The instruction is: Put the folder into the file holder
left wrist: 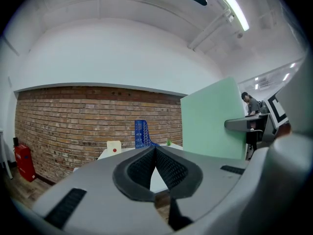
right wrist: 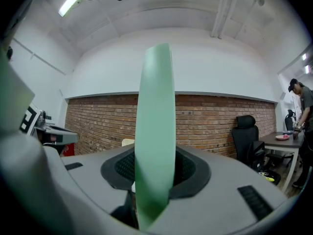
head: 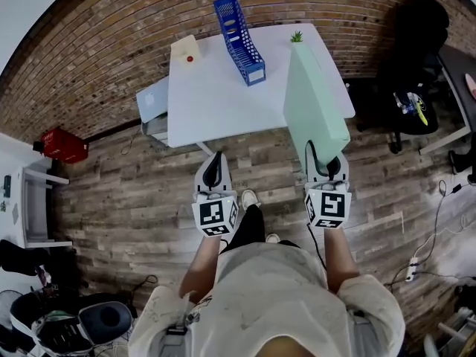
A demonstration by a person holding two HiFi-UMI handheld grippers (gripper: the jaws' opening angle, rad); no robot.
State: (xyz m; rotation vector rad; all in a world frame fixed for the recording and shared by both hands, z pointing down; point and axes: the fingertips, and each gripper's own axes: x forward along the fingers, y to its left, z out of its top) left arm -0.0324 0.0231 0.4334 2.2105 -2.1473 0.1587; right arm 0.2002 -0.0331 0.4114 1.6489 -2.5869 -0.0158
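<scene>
My right gripper (head: 326, 157) is shut on the near edge of a pale green folder (head: 312, 103), held on edge above the right side of the white table (head: 216, 99). In the right gripper view the folder (right wrist: 155, 131) stands upright between the jaws, seen spine-on. A blue file holder (head: 239, 30) stands at the table's far middle, apart from the folder. My left gripper (head: 214, 171) hangs shut and empty at the table's near edge; its closed jaws (left wrist: 155, 168) hold nothing, with the folder (left wrist: 212, 119) and file holder (left wrist: 142, 133) ahead.
A cream box with a red dot (head: 186, 51) sits at the table's far left, a small green plant (head: 297, 36) at its far right. A grey unit (head: 154, 106) stands left of the table, a red can (head: 64, 145) farther left, a black office chair (head: 413, 50) to the right.
</scene>
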